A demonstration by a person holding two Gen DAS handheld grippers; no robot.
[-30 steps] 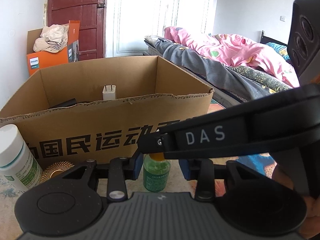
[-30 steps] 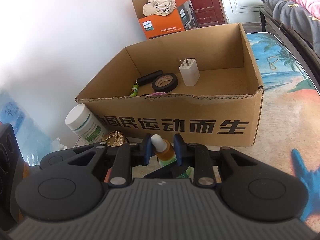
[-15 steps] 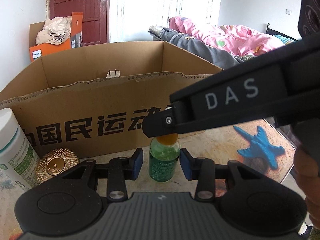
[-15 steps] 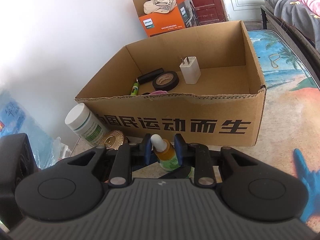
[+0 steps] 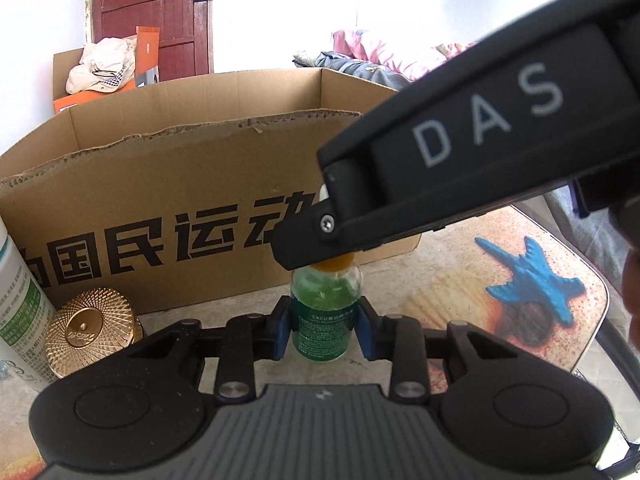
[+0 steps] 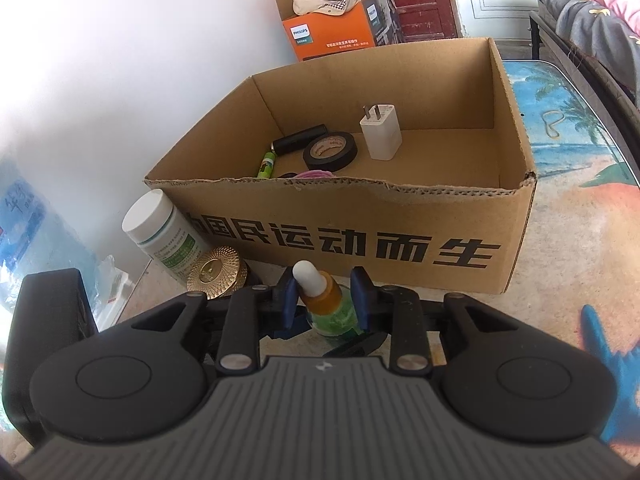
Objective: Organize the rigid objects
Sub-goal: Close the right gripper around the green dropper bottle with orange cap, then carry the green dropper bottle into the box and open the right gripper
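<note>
The dropper bottle stands upright on the table just before the cardboard box; the left gripper, tilted downward, has just been closing, its pads pressing the bottle's body; the right gripper, angled down from above, has just been opening, its pads standing slightly apart beside the bottle's neck.

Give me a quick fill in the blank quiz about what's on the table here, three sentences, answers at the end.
1. Inside the cardboard box, the roll of tape is ___ in colour.
2. The liquid in the dropper bottle standing in front of the box is ___.
3. The gold tin sits next to a medicine bottle whose cap is ___.

Missing words: black; green; white
</note>
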